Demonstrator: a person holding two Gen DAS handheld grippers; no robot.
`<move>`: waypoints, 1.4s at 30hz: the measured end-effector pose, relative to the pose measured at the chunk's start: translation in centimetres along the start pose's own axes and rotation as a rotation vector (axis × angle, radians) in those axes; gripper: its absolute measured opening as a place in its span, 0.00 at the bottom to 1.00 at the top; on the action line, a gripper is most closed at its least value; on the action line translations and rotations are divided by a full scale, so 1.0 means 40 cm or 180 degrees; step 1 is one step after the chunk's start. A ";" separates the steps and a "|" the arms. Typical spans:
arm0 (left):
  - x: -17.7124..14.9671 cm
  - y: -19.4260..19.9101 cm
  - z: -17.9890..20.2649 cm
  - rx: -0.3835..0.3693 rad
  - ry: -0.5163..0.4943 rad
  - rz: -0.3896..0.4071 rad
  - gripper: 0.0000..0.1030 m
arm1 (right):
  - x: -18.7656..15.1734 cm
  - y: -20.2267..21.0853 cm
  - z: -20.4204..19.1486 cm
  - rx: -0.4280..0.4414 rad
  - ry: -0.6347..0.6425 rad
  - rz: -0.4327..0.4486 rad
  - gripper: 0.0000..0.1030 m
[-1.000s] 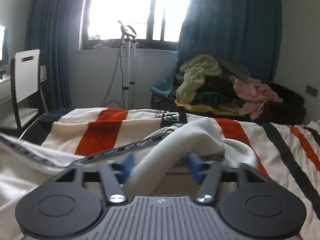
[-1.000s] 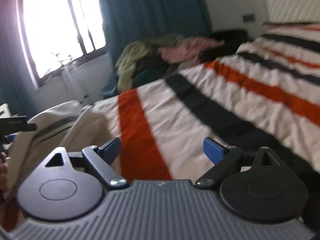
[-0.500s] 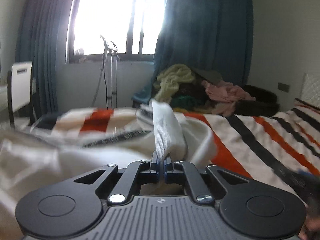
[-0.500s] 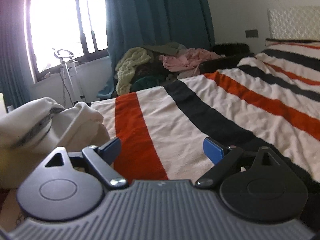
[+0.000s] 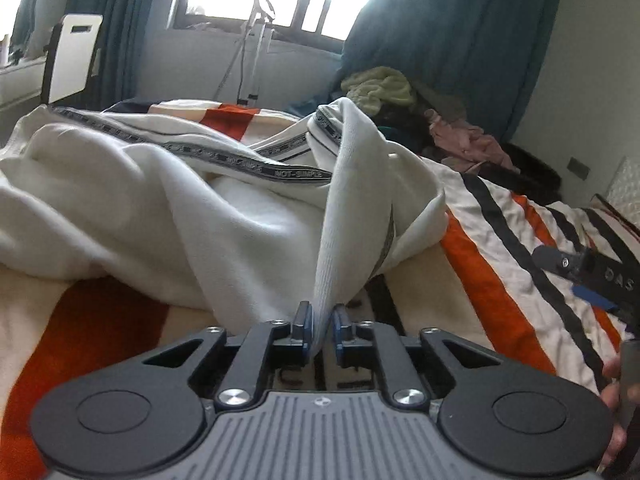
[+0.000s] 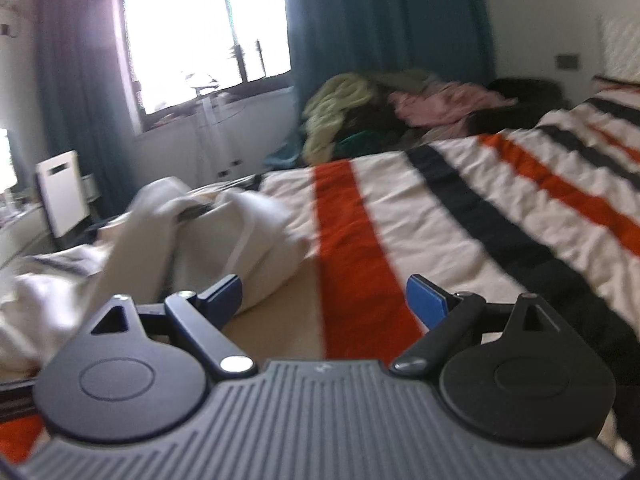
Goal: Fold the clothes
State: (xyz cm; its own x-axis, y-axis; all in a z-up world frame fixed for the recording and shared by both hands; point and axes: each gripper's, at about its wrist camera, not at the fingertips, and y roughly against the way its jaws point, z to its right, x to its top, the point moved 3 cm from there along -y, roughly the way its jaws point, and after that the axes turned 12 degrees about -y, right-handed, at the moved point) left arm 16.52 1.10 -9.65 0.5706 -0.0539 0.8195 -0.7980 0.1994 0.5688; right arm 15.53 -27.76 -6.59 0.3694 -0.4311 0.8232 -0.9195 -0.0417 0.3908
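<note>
the left tool pinches a ribbed edge of the white sweatshirt, which lies rumpled on the striped bed. the right tool hovers wide open and empty beside the garment.

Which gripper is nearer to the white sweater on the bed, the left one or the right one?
Left. The left gripper is shut on the white sweater; the right gripper is open beside it, over the striped blanket.
</note>
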 end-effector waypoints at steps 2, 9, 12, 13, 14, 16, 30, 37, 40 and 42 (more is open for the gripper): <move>0.005 0.011 -0.011 -0.0071 0.0068 -0.0029 0.22 | -0.011 0.011 -0.011 0.0122 -0.0025 -0.0132 0.88; 0.019 0.092 -0.043 -0.0010 0.0210 0.0056 0.53 | 0.023 -0.040 -0.079 0.0406 0.0010 -0.0589 0.77; 0.032 0.100 -0.063 0.0037 0.0160 0.0114 0.59 | 0.079 -0.123 -0.159 0.0494 0.0179 -0.0827 0.76; 0.036 0.094 -0.074 0.0067 0.0174 0.0113 0.60 | 0.099 -0.154 -0.189 0.0509 0.0249 -0.0913 0.76; 0.039 0.087 -0.086 0.0081 0.0202 0.0110 0.61 | 0.120 -0.186 -0.219 0.0525 0.0319 -0.0999 0.76; 0.044 0.064 -0.112 0.0010 0.0346 0.0090 0.61 | 0.165 -0.265 -0.312 0.0471 0.0591 -0.1108 0.76; 0.043 -0.082 -0.175 0.0034 0.0329 0.0324 0.65 | 0.049 -0.836 -0.795 0.0397 0.2910 -0.2340 0.59; 0.031 -0.110 -0.184 -0.0046 0.0385 0.0325 0.67 | -0.077 -0.906 -0.819 0.0153 0.3280 -0.2686 0.12; 0.031 -0.106 -0.181 -0.0045 0.0431 0.0321 0.67 | -0.042 -0.866 -0.818 0.0162 0.3139 -0.2408 0.05; 0.030 -0.099 -0.179 -0.0037 0.0454 0.0320 0.67 | 0.001 -0.830 -0.816 0.0216 0.2951 -0.2255 0.04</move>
State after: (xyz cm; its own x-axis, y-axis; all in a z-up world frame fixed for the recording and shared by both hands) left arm 21.74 7.26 -11.43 0.5104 0.1061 0.8534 -0.8506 0.2081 0.4828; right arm 50.45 3.01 -6.07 0.7332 0.5298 0.4262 -0.4635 -0.0692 0.8834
